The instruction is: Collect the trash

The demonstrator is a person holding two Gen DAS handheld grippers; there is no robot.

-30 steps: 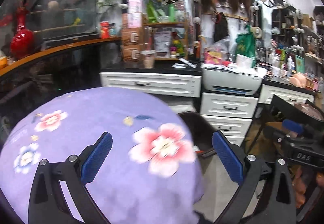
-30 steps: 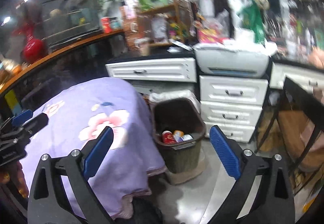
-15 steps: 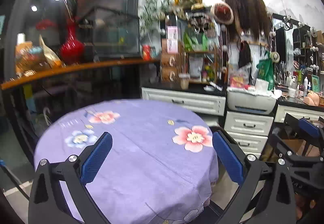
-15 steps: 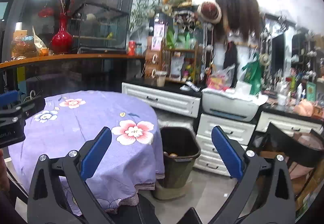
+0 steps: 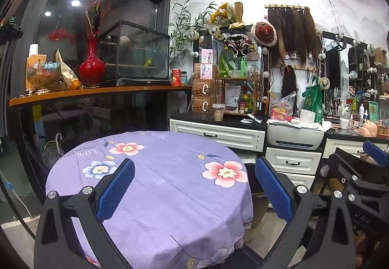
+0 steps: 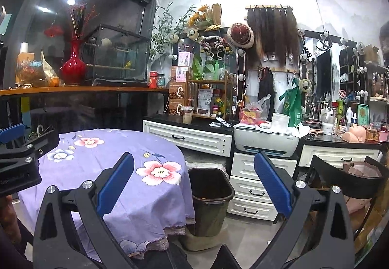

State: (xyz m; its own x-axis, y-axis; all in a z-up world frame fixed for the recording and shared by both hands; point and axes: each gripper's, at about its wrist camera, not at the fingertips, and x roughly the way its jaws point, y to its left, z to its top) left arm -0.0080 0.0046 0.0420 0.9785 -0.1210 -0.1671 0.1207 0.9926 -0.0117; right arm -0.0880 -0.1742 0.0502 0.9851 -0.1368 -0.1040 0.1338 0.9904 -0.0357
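Observation:
A round table under a purple flowered cloth (image 5: 170, 196) (image 6: 80, 171) stands ahead, and its top shows no loose items. To its right on the floor sits a dark brown trash bin (image 6: 210, 215), half hidden by the cloth in the left wrist view (image 5: 259, 208). A bit of orange shows deep inside it. My left gripper (image 5: 194, 164) hovers open above the table's near side, holding nothing. My right gripper (image 6: 194, 157) is open and holds nothing, raised in front of the bin. Each gripper shows at the edge of the other's view (image 5: 364, 171) (image 6: 22, 147).
White drawer units (image 6: 187, 138) with a printer (image 6: 266, 140) line the back wall behind the bin. A black chair (image 6: 345, 179) stands at the right. A wooden counter (image 5: 97, 91) with a red vase (image 5: 92, 67) runs along the left. Grey floor (image 6: 245, 239) lies before the bin.
Both grippers have lifted and pulled back from the table and bin, so the views now take in the whole table and the wall. Both stayed open.

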